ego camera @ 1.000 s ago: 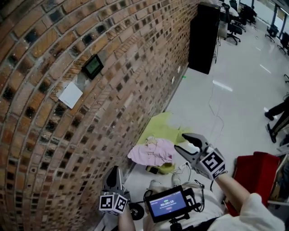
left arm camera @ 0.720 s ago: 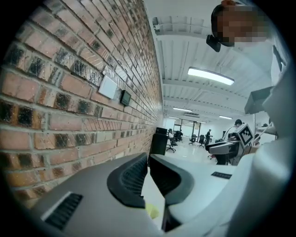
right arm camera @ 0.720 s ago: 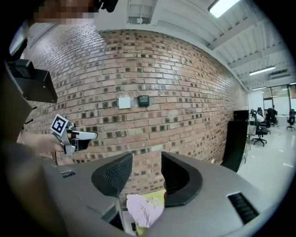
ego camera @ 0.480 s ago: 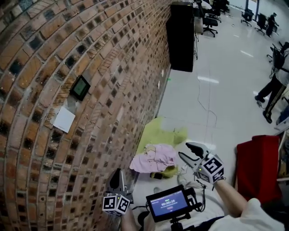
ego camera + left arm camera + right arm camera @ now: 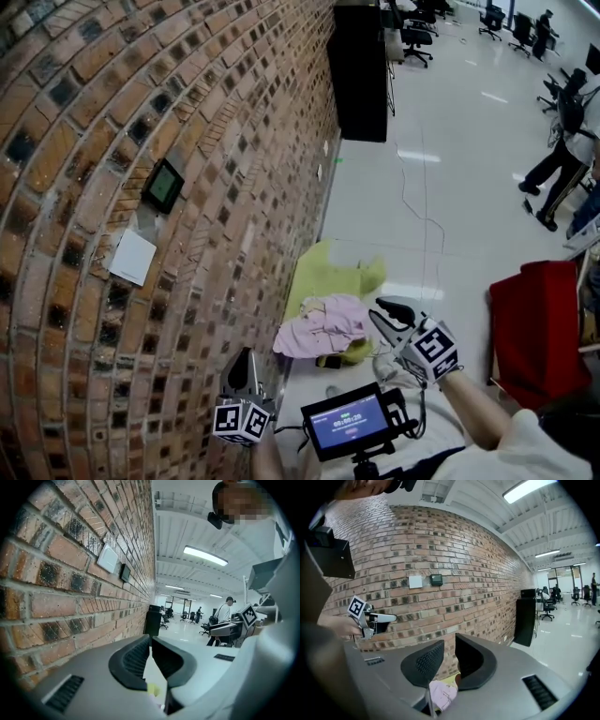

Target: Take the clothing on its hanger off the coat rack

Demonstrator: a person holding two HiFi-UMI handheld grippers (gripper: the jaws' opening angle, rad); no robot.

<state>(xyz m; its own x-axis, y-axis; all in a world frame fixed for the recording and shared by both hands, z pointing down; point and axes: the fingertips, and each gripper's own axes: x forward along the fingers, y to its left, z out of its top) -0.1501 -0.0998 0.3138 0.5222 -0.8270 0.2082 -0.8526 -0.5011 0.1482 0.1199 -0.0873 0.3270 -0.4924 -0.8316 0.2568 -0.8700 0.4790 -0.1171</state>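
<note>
Where it lies, pink clothing (image 5: 323, 328) is crumpled, seemingly on yellow cloth (image 5: 328, 272).

Pink garment (image 5: 323, 330) heaped on yellow-green cloth (image 5: 330, 272), close beside brick wall (image 5: 141, 94), red fabric (image 5: 530, 319) at right edge

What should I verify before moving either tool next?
1. Coat rack in view: not ok, none shows in any view.
2. Pink crumpled garment hanging: not ok, it lies on the yellow-green cloth on the pale glossy floor.
3. Hanger visible: cannot tell.
4. Right tool empty: ok, jaws have just been closing, narrow gap left, nothing between them.
5. Left tool ready to grasp: not ok, jaws together, empty.
</note>
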